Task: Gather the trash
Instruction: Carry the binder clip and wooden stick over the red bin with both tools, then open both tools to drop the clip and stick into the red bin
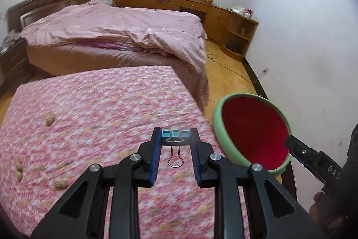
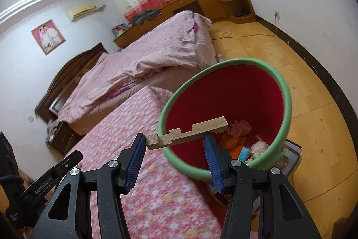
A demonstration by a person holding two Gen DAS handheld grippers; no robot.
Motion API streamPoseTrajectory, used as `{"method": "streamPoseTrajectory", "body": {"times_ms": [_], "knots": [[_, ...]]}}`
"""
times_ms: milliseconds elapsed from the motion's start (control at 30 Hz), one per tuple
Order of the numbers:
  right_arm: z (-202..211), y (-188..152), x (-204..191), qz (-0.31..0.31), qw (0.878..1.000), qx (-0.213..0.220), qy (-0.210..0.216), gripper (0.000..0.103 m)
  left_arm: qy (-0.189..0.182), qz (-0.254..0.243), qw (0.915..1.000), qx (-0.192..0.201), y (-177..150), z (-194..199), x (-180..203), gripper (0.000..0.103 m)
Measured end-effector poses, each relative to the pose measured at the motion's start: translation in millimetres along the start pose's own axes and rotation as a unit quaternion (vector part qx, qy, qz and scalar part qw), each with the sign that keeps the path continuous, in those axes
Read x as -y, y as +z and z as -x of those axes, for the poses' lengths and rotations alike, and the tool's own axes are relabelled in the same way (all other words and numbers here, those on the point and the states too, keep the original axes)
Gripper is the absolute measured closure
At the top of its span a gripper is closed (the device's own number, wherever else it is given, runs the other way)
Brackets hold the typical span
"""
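Observation:
My left gripper (image 1: 175, 138) is shut on a blue binder clip (image 1: 175, 136) and holds it above the pink floral tablecloth (image 1: 100, 104). Several peanuts (image 1: 50, 119) lie on the cloth at the left. My right gripper (image 2: 174, 140) is shut on a notched wooden block (image 2: 190, 132) and holds it over the near rim of the bin. The green-rimmed red trash bin (image 2: 226, 91) stands off the table's right edge; crumpled trash (image 2: 240, 128) lies inside. The bin also shows in the left wrist view (image 1: 252, 131), with the right gripper's finger at its rim.
A bed with a pink cover (image 1: 116, 28) stands behind the table. Wooden cabinets (image 1: 223, 17) line the far wall. A cable (image 2: 241, 35) runs over the wooden floor (image 2: 302, 86). A book-like thing (image 2: 290, 153) lies beside the bin.

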State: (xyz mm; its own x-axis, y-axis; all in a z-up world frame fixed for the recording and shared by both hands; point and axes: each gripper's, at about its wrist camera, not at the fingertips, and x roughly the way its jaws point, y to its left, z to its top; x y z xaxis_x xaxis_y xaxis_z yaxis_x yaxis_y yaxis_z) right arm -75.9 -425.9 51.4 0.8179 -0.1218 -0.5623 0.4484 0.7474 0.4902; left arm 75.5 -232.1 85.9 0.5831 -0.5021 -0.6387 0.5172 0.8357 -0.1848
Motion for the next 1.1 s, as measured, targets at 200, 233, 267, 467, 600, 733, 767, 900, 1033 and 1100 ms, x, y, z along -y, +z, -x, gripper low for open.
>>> {"method": "streamPoseTrajectory", "body": {"times_ms": [200,233,267,467,600,733,767,900,1033,1100], "knots": [[-2.3,8.4,22.9,-0.021,1.0,0.006,-0.006,0.049,-0.027,-0.037,0.9989,-0.012,3.0,-24.3,38.7,0.078],[-2.9,9.2,26.9,-0.022,1.0,0.007,-0.009,0.049,-0.035,-0.045,0.9983,-0.015,2.1,-30.7,46.5,0.078],[-3.6,9.9,30.7,-0.022,1.0,0.009,-0.013,0.049,-0.043,-0.05,0.9977,-0.018,1.0,-36.9,52.9,0.078],[-4.1,11.9,53.7,-0.036,0.999,0.01,-0.019,0.049,-0.072,-0.077,0.9935,-0.043,0.4,-76.1,85.4,0.078],[-1.3,12.6,65.0,-0.042,0.999,0.016,-0.026,0.049,-0.08,-0.093,0.9909,-0.056,-1.3,-94.6,102.6,0.078],[-4.5,13.6,76.0,-0.053,0.998,0.014,-0.024,0.049,-0.081,-0.103,0.9893,-0.063,-3.1,-110.7,110.5,0.076],[-6.6,14.4,77.3,-0.055,0.998,0.012,-0.023,0.049,-0.081,-0.105,0.9891,-0.064,-3.5,-112.4,111.4,0.072],[-9.7,14.8,80.6,-0.057,0.998,0.009,-0.018,0.049,-0.082,-0.1,0.9898,-0.061,-3.7,-115.6,109.1,0.056],[-13.3,15.2,76.6,-0.049,0.999,0.004,-0.015,0.048,-0.075,-0.09,0.9913,-0.06,-3.6,-114.5,104.3,0.056],[-15.7,15.8,75.0,-0.043,0.999,0.0,-0.013,0.048,-0.072,-0.086,0.9919,-0.06,-3.8,-111.4,101.4,0.056]]}}
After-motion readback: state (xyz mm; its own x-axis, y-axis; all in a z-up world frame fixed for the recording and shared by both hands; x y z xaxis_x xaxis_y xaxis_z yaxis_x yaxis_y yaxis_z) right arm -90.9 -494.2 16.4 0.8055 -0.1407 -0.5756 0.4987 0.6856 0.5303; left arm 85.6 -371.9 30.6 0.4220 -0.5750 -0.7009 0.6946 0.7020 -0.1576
